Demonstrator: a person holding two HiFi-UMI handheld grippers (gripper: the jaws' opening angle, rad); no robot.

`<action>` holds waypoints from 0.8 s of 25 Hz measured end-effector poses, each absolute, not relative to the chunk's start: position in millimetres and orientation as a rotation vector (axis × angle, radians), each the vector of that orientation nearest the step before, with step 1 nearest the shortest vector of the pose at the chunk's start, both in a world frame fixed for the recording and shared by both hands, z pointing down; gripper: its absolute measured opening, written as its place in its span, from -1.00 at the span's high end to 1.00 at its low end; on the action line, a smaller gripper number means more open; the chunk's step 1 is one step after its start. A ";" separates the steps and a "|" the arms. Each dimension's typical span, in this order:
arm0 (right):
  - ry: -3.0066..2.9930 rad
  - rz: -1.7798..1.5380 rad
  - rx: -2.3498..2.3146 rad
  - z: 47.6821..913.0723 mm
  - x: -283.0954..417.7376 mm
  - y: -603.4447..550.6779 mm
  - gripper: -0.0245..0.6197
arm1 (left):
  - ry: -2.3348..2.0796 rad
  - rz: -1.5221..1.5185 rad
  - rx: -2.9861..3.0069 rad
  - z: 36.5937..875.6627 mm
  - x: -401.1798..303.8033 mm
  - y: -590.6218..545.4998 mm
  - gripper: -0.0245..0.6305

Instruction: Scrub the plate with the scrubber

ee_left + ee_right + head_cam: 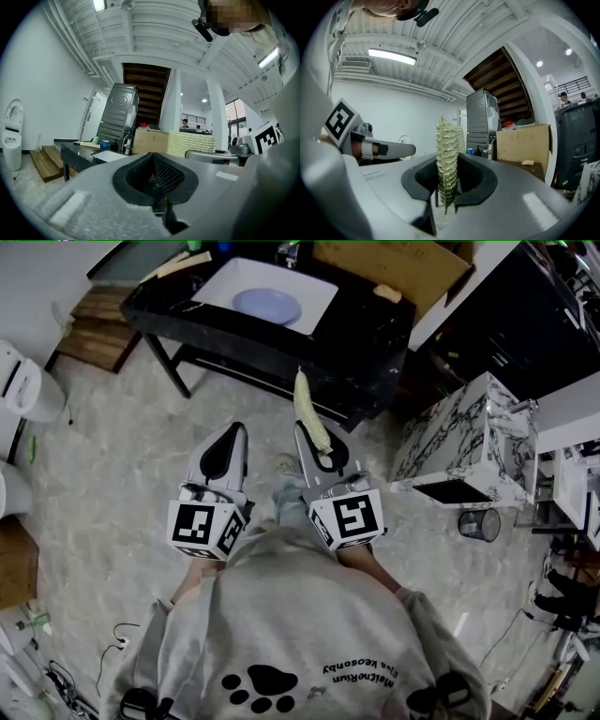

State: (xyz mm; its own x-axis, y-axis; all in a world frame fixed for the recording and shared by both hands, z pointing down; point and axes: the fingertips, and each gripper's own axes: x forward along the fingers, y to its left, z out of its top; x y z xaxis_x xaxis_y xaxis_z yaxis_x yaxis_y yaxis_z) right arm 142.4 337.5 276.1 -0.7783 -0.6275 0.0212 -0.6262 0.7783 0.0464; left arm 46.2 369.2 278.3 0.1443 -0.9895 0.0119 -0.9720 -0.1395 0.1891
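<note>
A pale blue plate (266, 306) lies in a white sink basin (314, 298) set in a black table (375, 343) ahead of me. My right gripper (311, 432) is shut on a long yellow-green scrubber (309, 409), which sticks out forward toward the table. In the right gripper view the scrubber (446, 154) stands on edge, pinched between the jaws of the right gripper (445, 190). My left gripper (234, 430) is beside it, shut with nothing in it; in the left gripper view its tip (152, 164) shows closed black pads, with the scrubber (192, 144) off to the right. Both grippers are well short of the table.
An open cardboard box (394, 263) sits at the table's right end, with a small sponge (387, 293) by it. A marble-patterned cabinet (469, 442) and a mesh bin (479, 524) stand to the right. Wooden steps (98, 329) and a white toilet (23, 381) are at the left.
</note>
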 end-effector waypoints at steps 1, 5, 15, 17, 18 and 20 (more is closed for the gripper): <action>-2.933 -0.059 1.023 276.2 138.8 331.5 0.70 | -1.960 -0.175 2.250 278.6 43.0 363.7 0.92; -2.948 -0.072 0.977 276.7 122.2 300.2 0.70 | -1.988 -0.185 2.228 279.0 29.4 334.3 0.92; -2.975 -0.055 0.816 276.0 77.3 197.9 0.70 | -2.080 -0.184 2.124 276.2 -10.3 240.7 0.92; -2.977 -0.034 0.790 278.9 71.6 176.8 0.70 | -2.108 -0.180 2.102 275.5 -17.7 222.4 0.92; -2.979 -0.025 0.778 280.3 68.9 166.5 0.70 | -2.122 -0.179 2.088 275.5 -21.8 213.9 0.92; -2.985 -0.029 0.751 281.1 63.8 146.8 0.70 | -2.149 -0.180 2.061 276.5 -28.8 197.6 0.92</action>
